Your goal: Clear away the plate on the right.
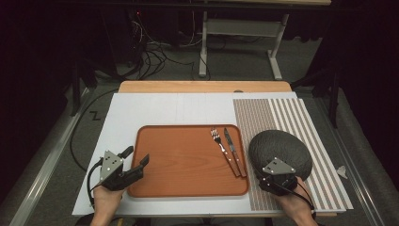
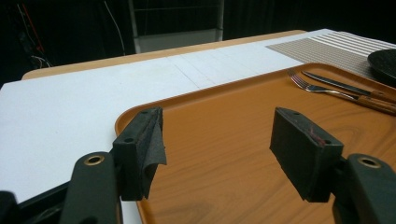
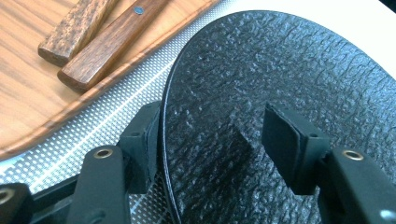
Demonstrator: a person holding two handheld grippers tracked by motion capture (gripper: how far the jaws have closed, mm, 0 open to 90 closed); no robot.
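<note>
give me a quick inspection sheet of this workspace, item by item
surface: white board on a wooden table, with a striped placemat on its right part
job's things: dark textured plate on the placemat, its near rim between the right gripper's jaws; whether the pads press on it cannot be told
other items: orange tray left of the plate; fork and knife with wooden handles lie side by side near its right edge
clutter: small pale scrap at the board's right edge
grippers: left gripper open over the tray's left edge, holding nothing; right gripper straddling the plate's rim
cables: black cable trailing from the left gripper; tangled wires on the floor beyond
surroundings: dark room, white table frame behind
</note>
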